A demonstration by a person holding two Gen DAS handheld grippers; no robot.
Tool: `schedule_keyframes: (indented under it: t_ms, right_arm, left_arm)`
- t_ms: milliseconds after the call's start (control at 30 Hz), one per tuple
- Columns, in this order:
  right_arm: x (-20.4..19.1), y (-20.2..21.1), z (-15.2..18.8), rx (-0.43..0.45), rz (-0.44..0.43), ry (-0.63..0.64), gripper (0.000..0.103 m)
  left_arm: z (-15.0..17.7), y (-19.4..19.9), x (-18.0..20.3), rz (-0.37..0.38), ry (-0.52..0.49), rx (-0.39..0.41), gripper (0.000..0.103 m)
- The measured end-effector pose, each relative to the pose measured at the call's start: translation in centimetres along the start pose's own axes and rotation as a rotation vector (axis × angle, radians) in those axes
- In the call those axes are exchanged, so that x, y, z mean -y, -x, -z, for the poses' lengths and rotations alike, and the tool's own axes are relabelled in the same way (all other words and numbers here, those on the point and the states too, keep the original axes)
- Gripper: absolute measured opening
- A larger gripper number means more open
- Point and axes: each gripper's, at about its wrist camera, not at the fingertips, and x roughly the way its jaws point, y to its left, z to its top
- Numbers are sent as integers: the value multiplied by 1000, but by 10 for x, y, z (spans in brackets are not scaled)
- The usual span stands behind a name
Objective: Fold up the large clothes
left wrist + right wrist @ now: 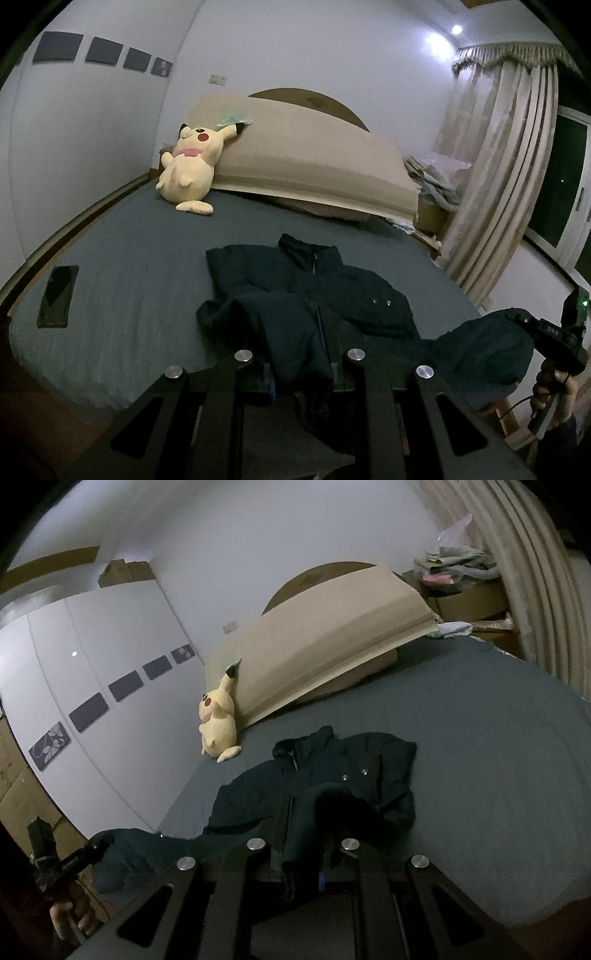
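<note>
A dark navy jacket (314, 288) lies on the blue-grey bed (140, 266), collar toward the pillows, sleeves folded in. My left gripper (301, 376) is shut on the jacket's near hem and holds it lifted at the foot of the bed. My right gripper (306, 864) is shut on another part of the same hem of the jacket (347, 771). The right gripper's body (554, 332) shows at the right edge of the left wrist view. The left gripper's body (70, 860) shows at the lower left of the right wrist view.
A yellow plush toy (188, 166) leans on a long beige pillow (314, 155) at the headboard. A dark phone (57, 295) lies on the bed at the left. Curtains (509, 177) hang on the right, a white wardrobe (92, 686) stands on the left.
</note>
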Motion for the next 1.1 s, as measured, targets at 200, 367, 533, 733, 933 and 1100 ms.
schedule_keyframes:
  t_ms: [200, 367, 533, 733, 933, 1100]
  right_arm:
    - [4, -15, -13, 32, 4, -31, 11]
    - [4, -33, -23, 52, 4, -51, 11]
    - [5, -46, -32, 71, -8, -73, 11]
    - [3, -56, -39, 75, -10, -73, 11]
    - [1, -70, -47, 74, 4, -73, 11]
    - [1, -84, -54, 71, 22, -71, 11]
  left_arm:
    - [-10, -12, -5, -11, 44, 5, 19]
    - [-17, -23, -6, -40, 74, 6, 19]
    - [-23, -34, -8, -66, 102, 1, 19]
    - [-29, -48, -10, -99, 112, -7, 19]
    - [-38, -64, -13, -117, 118, -16, 19]
    - [-43, -78, -17, -141, 128, -30, 19]
